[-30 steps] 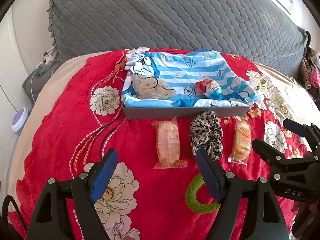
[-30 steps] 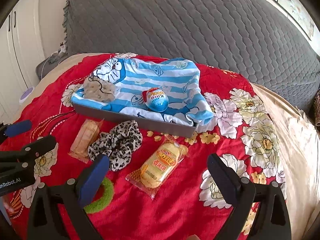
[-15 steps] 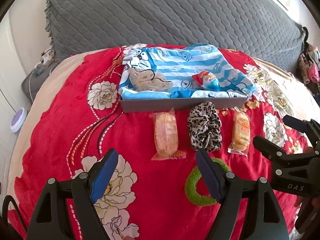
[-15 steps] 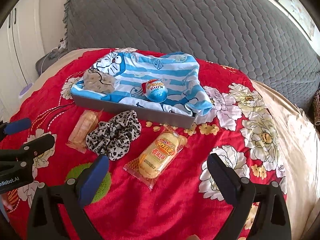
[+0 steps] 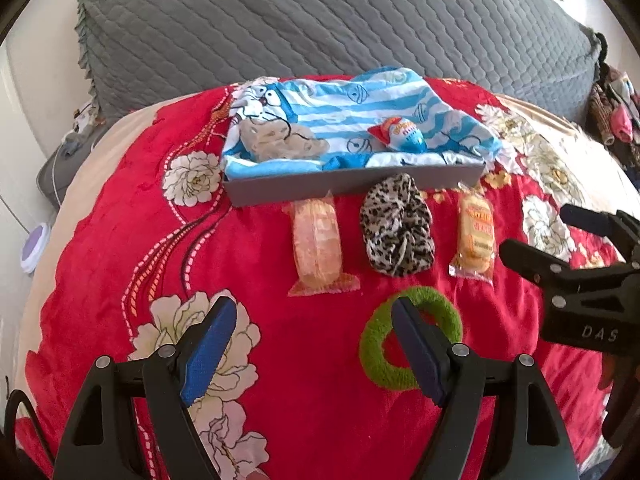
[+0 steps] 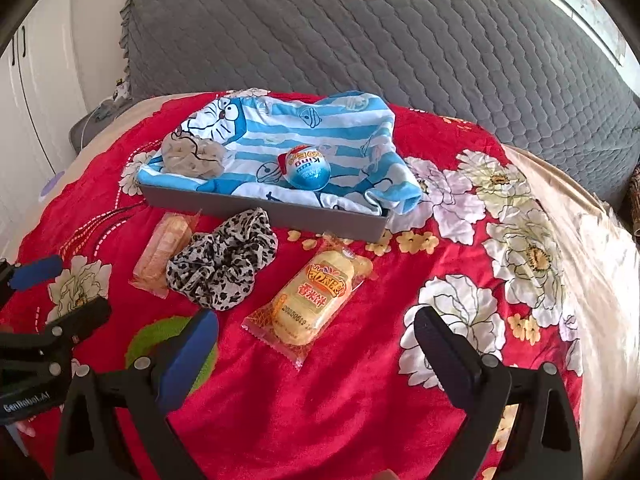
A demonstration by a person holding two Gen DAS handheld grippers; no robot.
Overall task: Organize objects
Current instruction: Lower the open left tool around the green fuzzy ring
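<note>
A grey tray (image 5: 352,189) (image 6: 256,210) lined with a blue striped cartoon cloth (image 5: 340,112) holds a beige scrunchie (image 5: 280,142) (image 6: 194,156) and a blue chocolate egg (image 5: 404,134) (image 6: 308,168). In front of it lie a pale snack packet (image 5: 318,246) (image 6: 164,248), a leopard scrunchie (image 5: 396,236) (image 6: 224,264), a yellow cake packet (image 5: 474,236) (image 6: 312,300) and a green hair ring (image 5: 412,338) (image 6: 156,336). My left gripper (image 5: 312,344) is open and empty, near the green ring. My right gripper (image 6: 316,348) is open and empty, just short of the yellow packet.
The red floral blanket (image 5: 120,240) covers the bed. A grey quilted headboard (image 5: 320,12) stands behind the tray. A bedside stand (image 5: 60,168) is at far left, clothes (image 5: 616,116) at far right. The bed's beige edge (image 6: 600,264) drops off to the right.
Both grippers have drawn back and lifted a little, so the objects sit higher and farther in view and the green ring shows fully. Nothing was grasped or moved.
</note>
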